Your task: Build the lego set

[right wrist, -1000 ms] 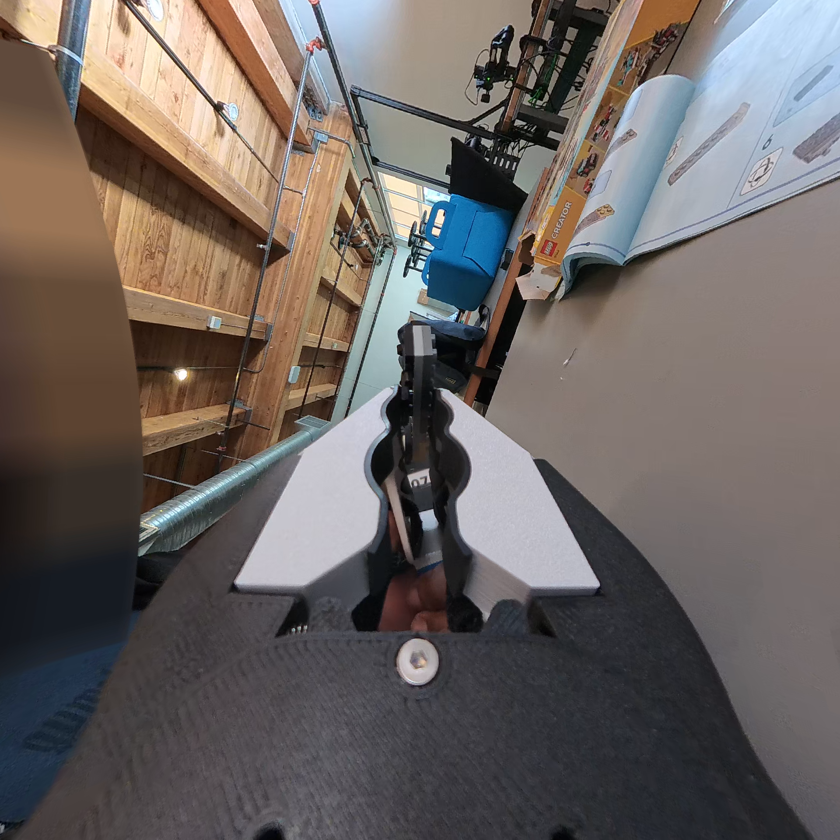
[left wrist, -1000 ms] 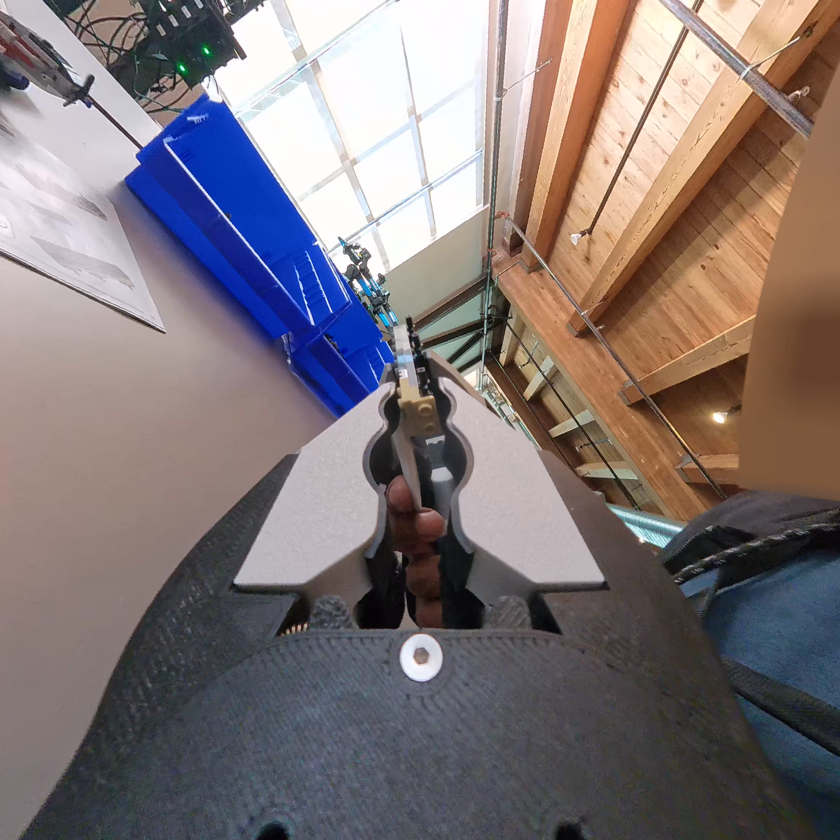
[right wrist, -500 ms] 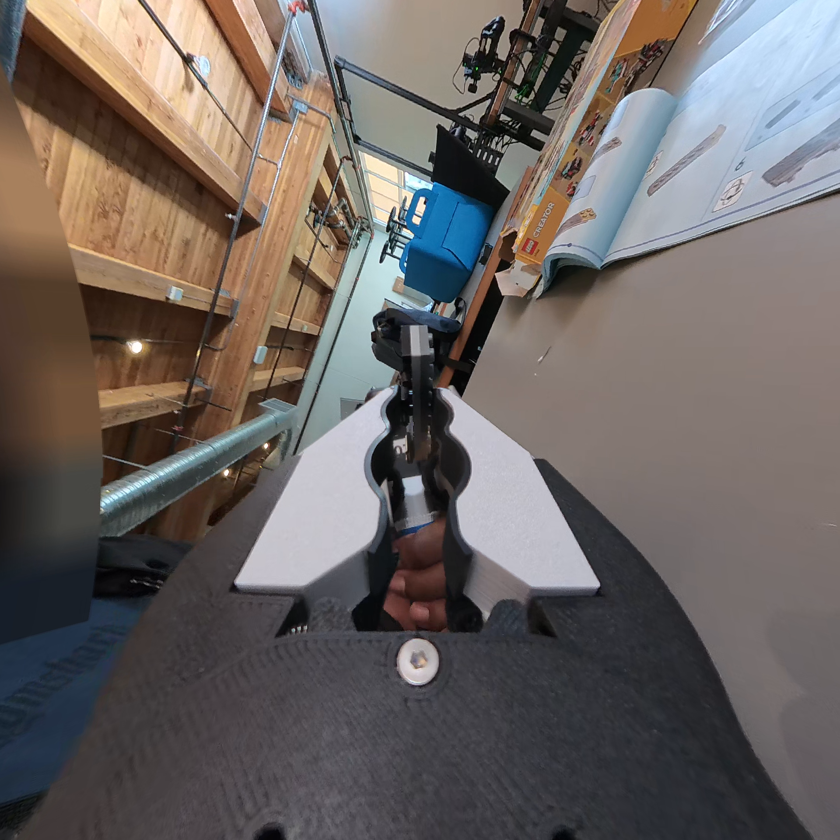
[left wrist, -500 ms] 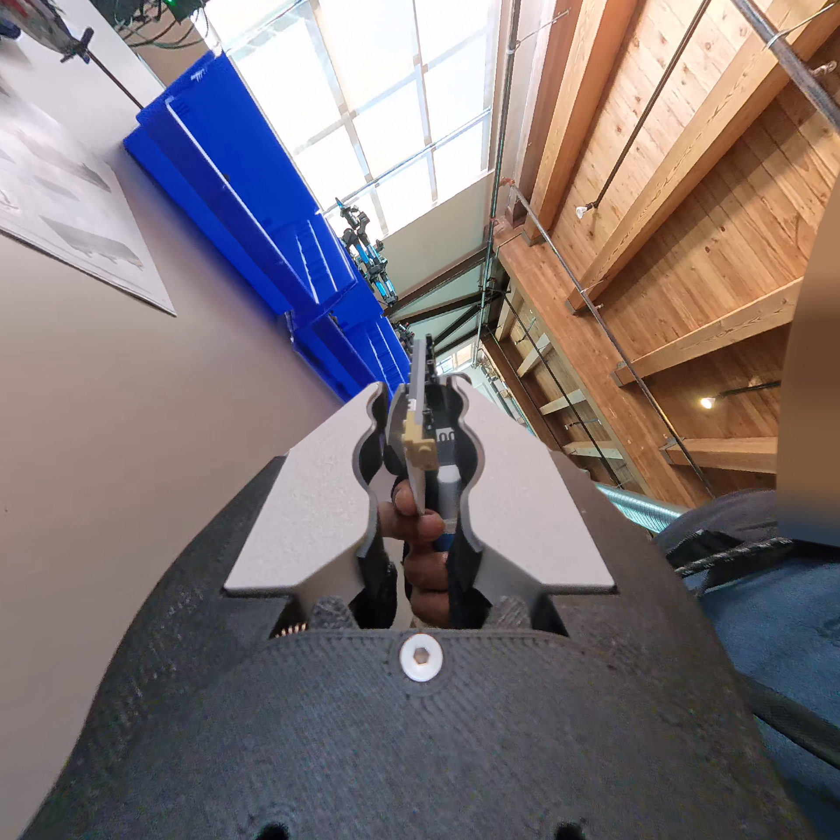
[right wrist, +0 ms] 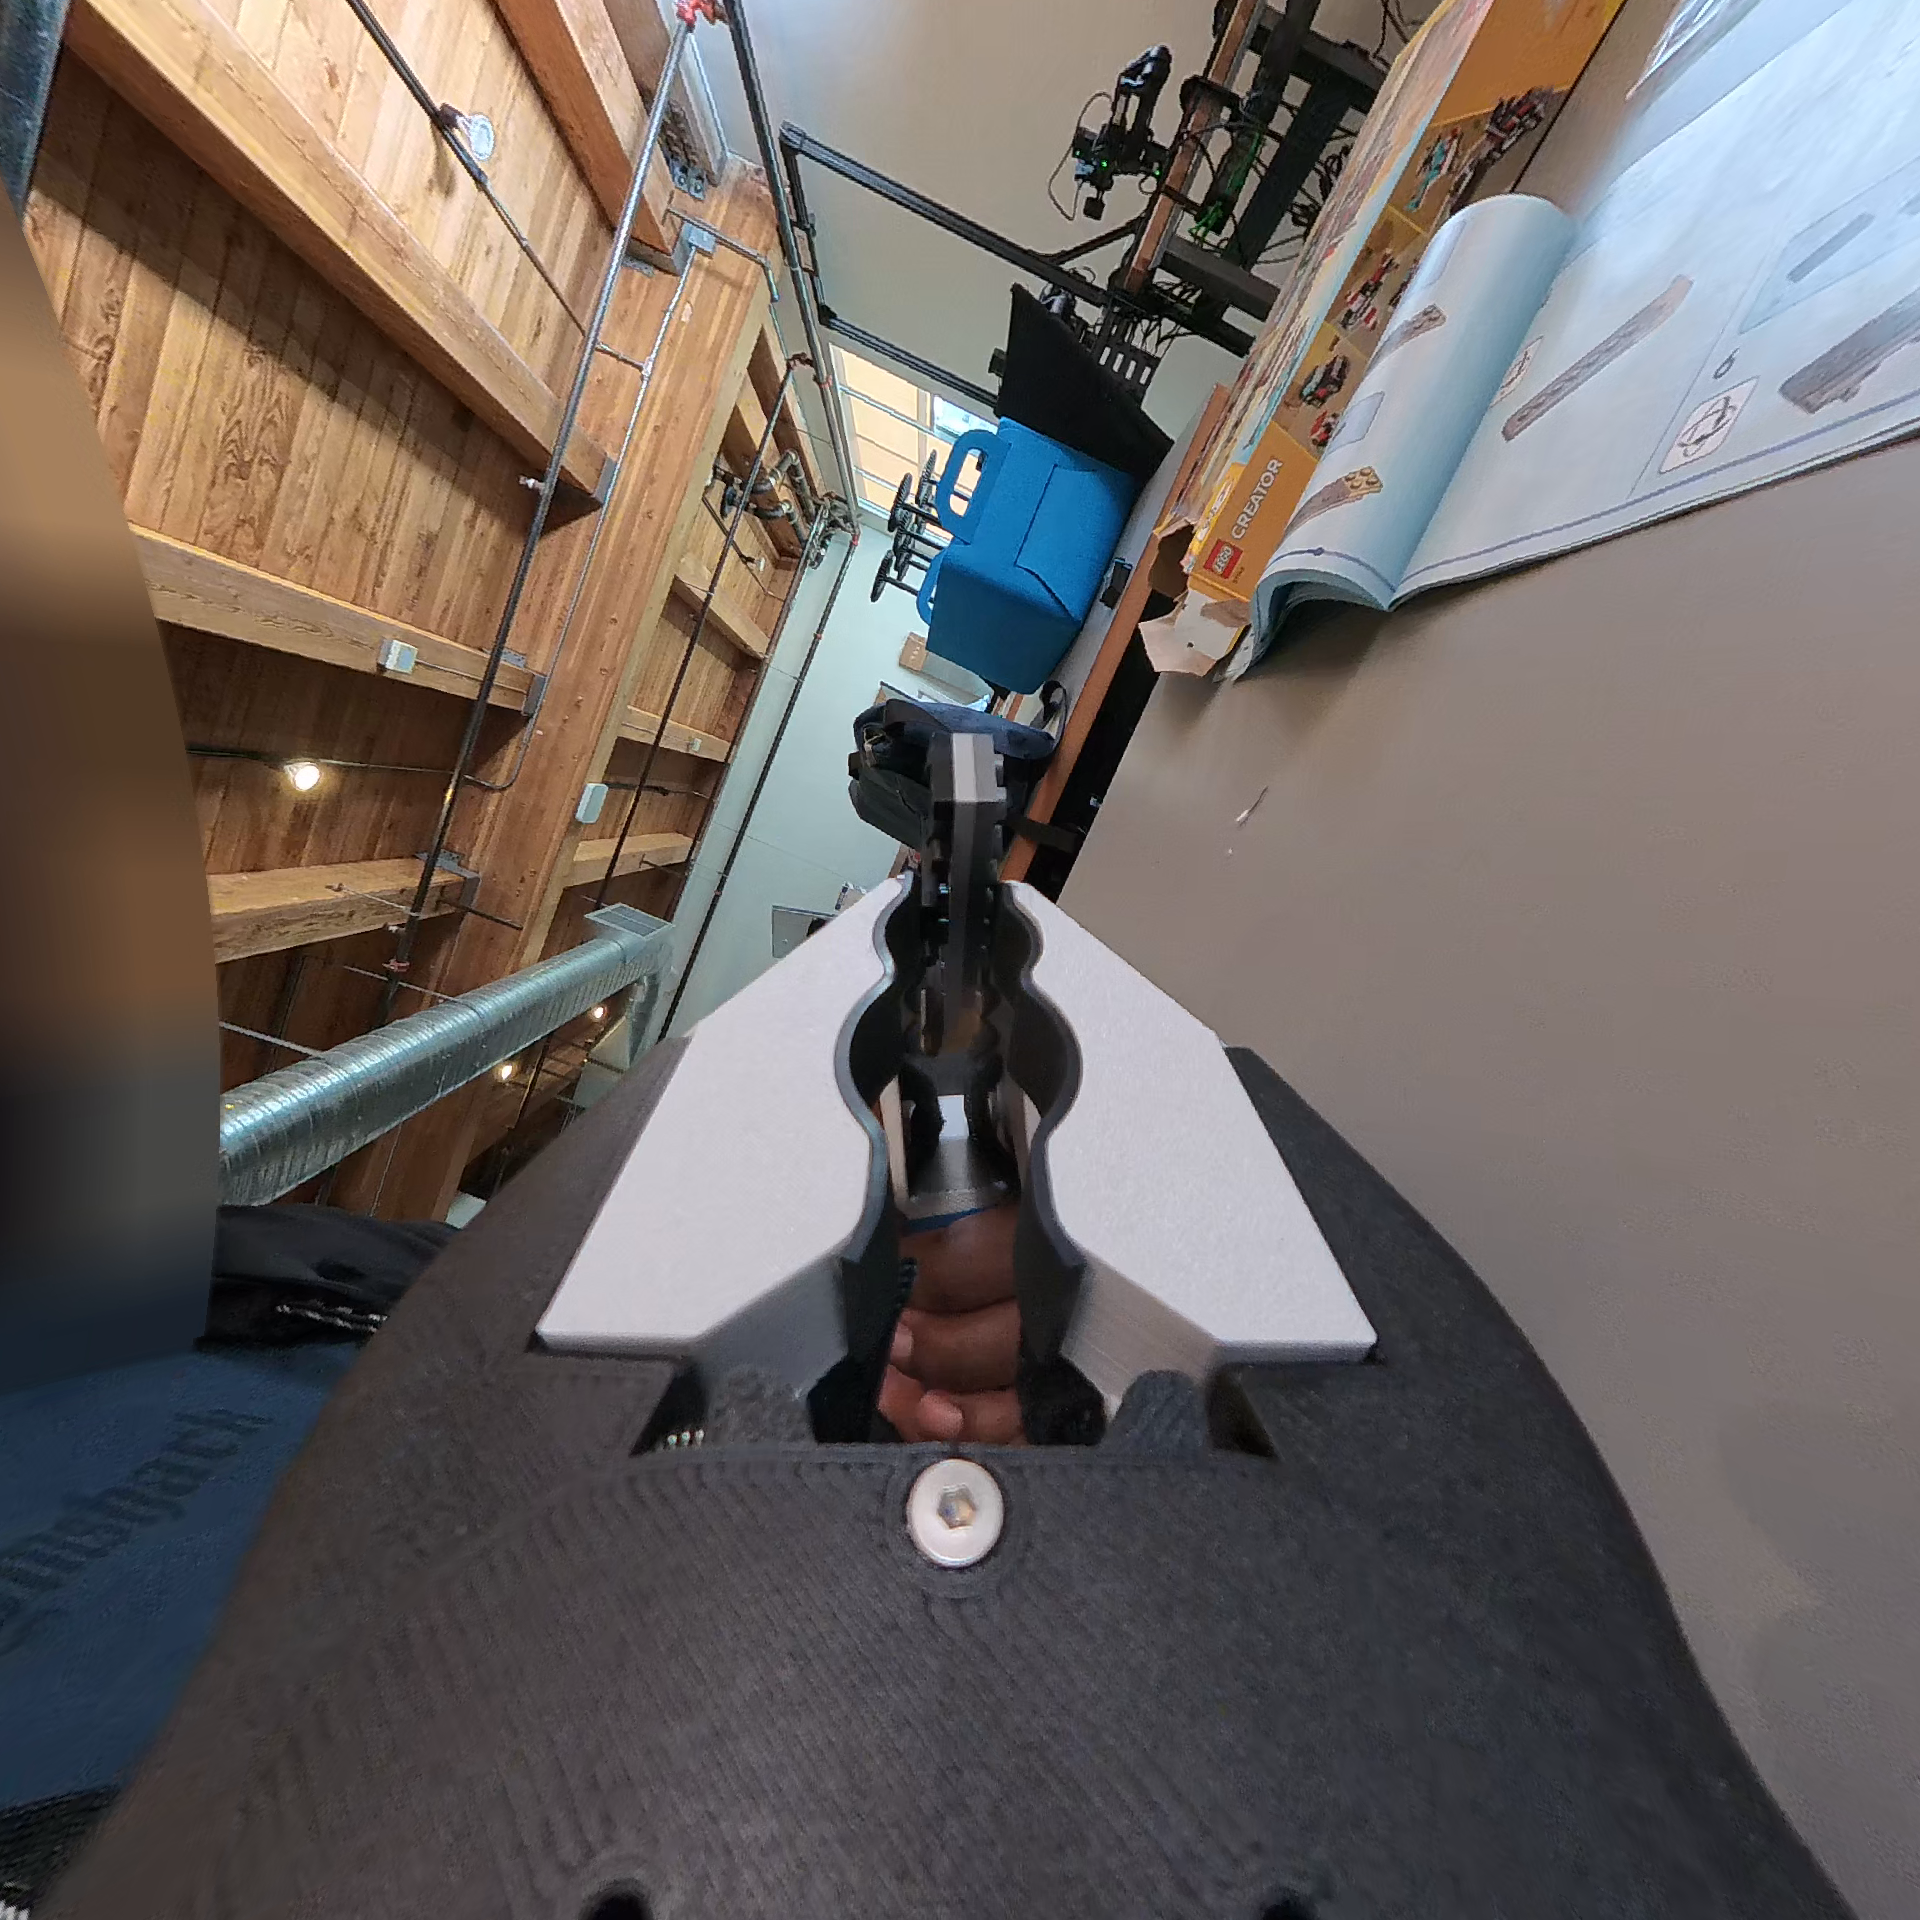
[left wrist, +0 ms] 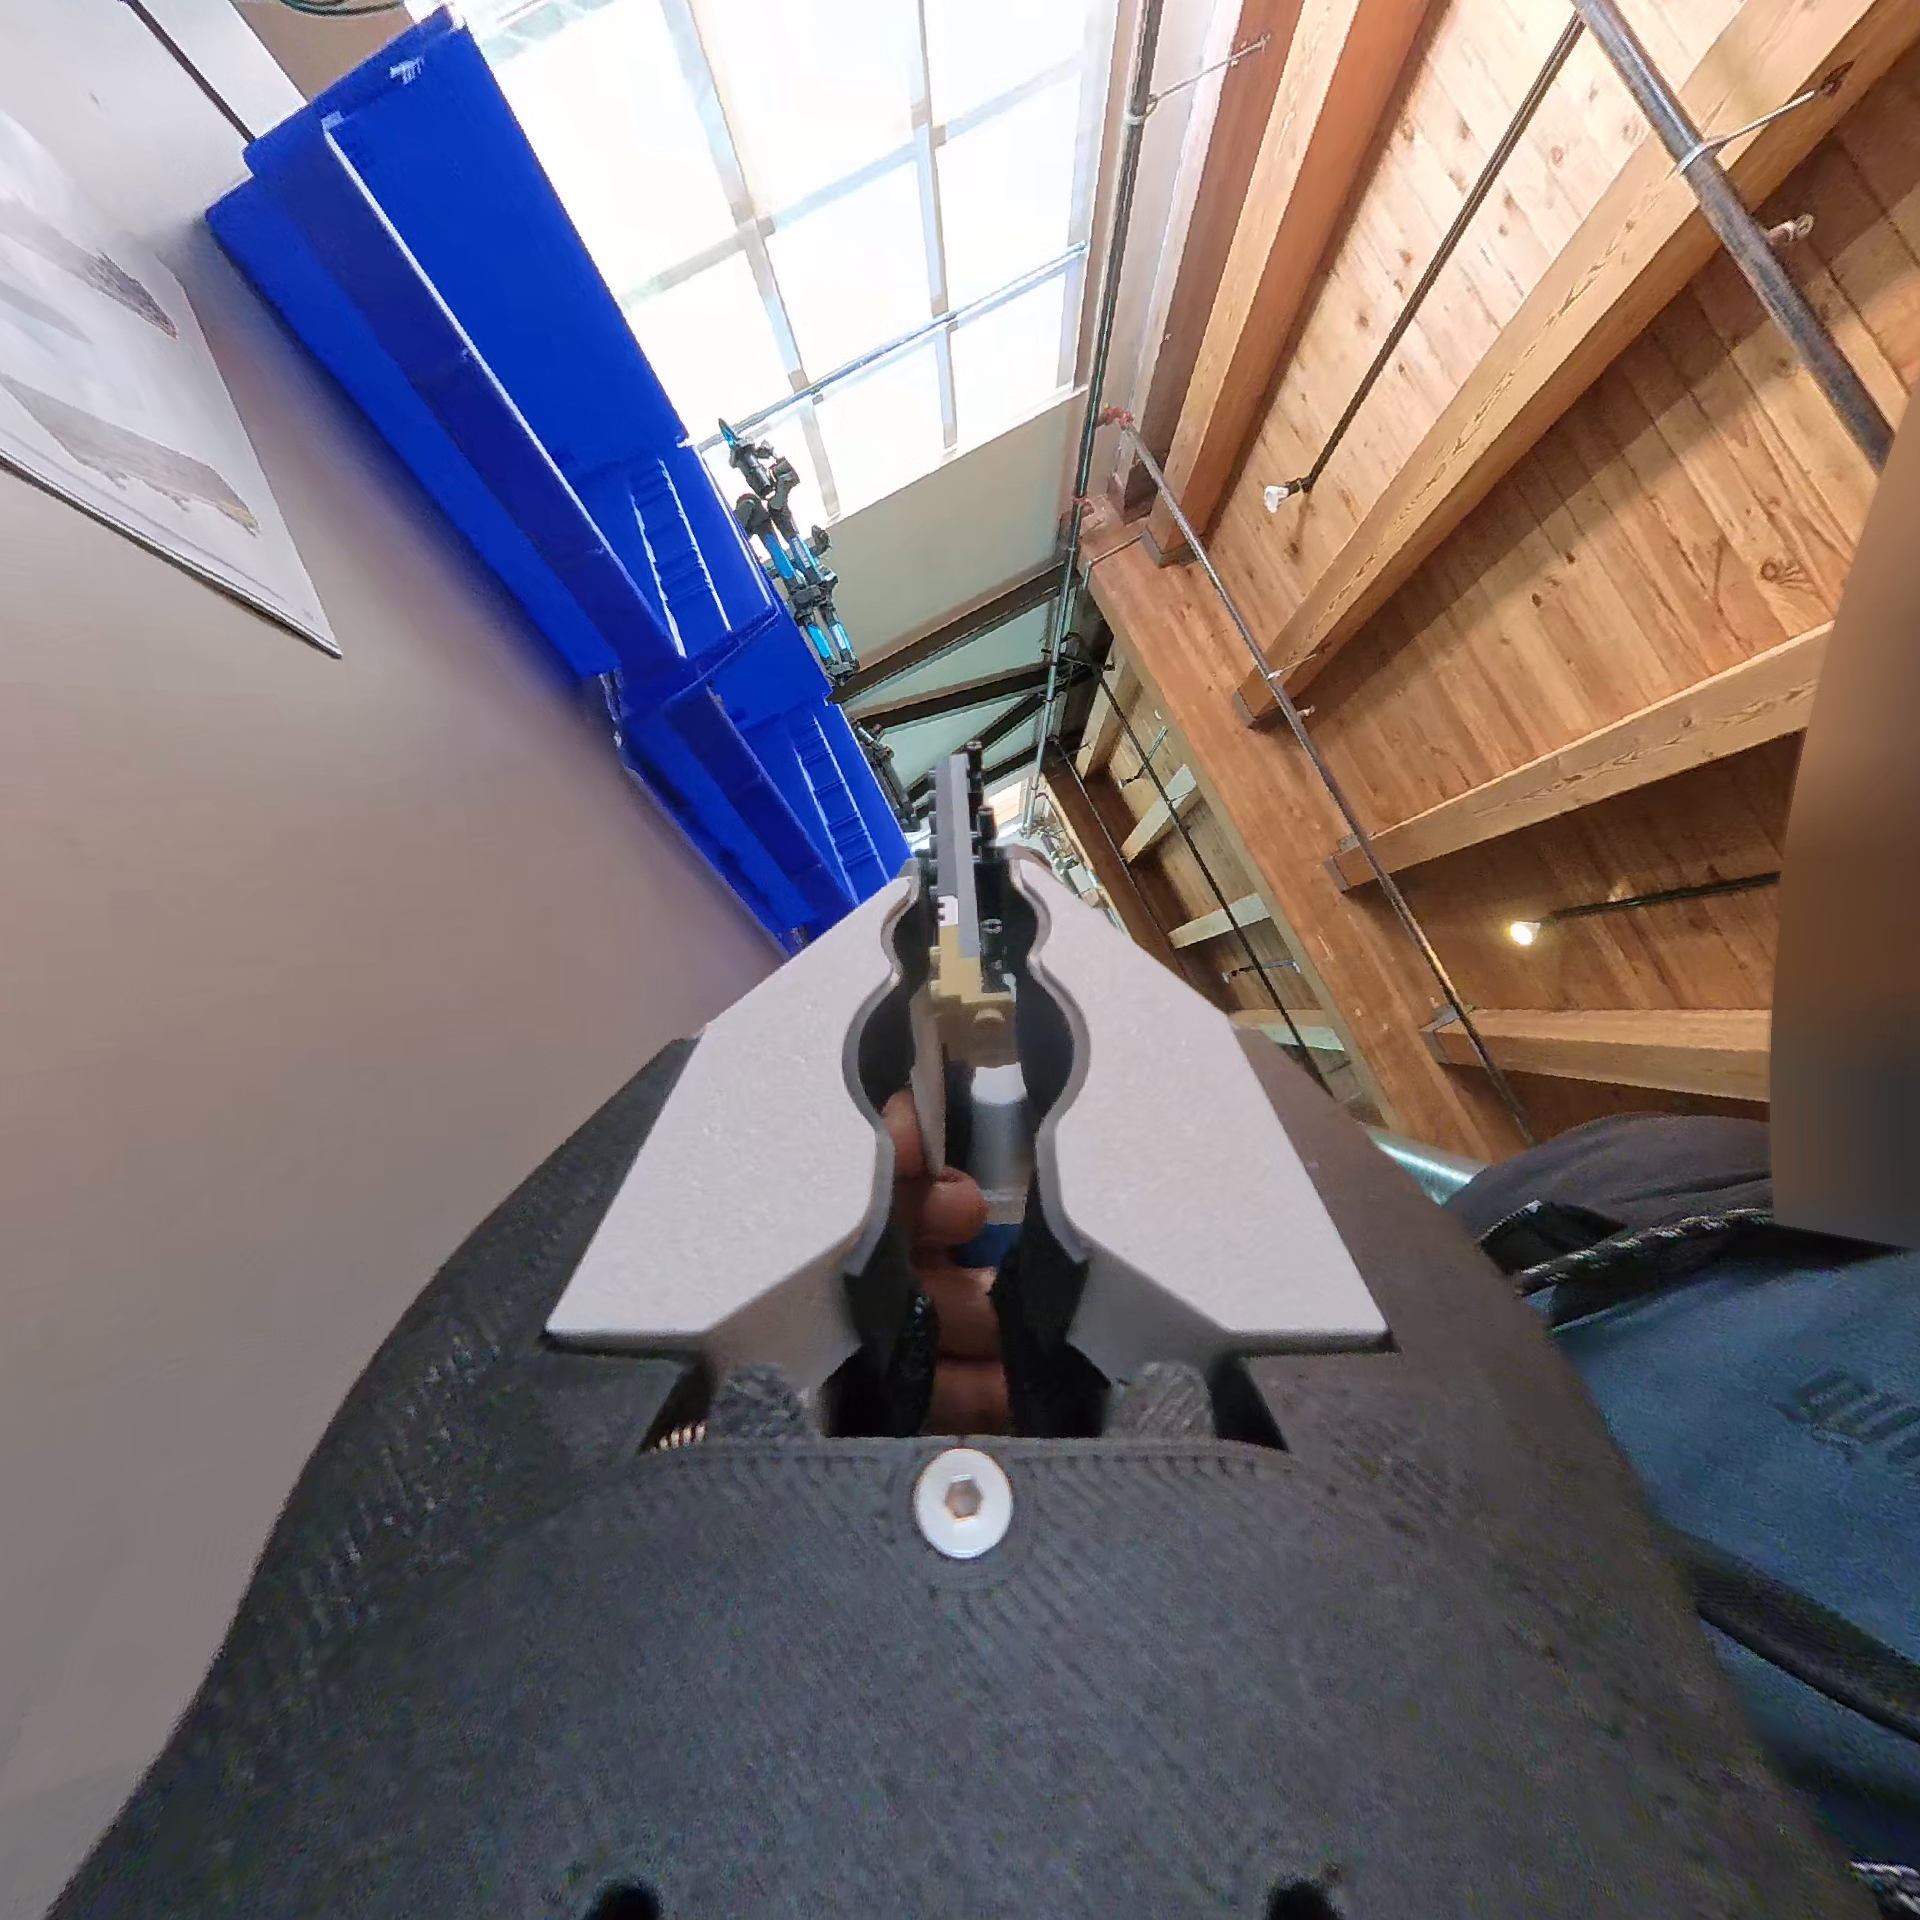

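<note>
Both cameras are tipped on their sides, high off the counter [right wrist: 1558, 935], so the room stands sideways in each view.

Nearest in the left wrist view, the left tongs [left wrist: 961, 914] stand narrow, pinching a grey Lego plate assembly [left wrist: 956, 842] edge-on, with a small tan brick [left wrist: 971, 1003] on it just inside the jaws. The assembly's long axis runs straight out along the fingers and pokes past the tips. Through the gap behind it shows part of a hand [left wrist: 940, 1195], seemingly the one on the other tool.

The right tongs [right wrist: 961, 904] are likewise narrow, clamped on a grey and black plate piece [right wrist: 966, 821] that also lies lengthwise along the fingers and juts beyond them. The tools seem to face each other, perhaps gripping the one build from opposite ends; the coming press would then turn on lining up those two long axes. Neither looks clearly nearer.

Studs and the joint are hidden by the jaws, and whether this is one piece or two I cannot tell.

Farther off lie the open instruction booklet [right wrist: 1558, 364], the yellow set box [right wrist: 1351, 312], and blue bins [left wrist: 499, 364].
</note>
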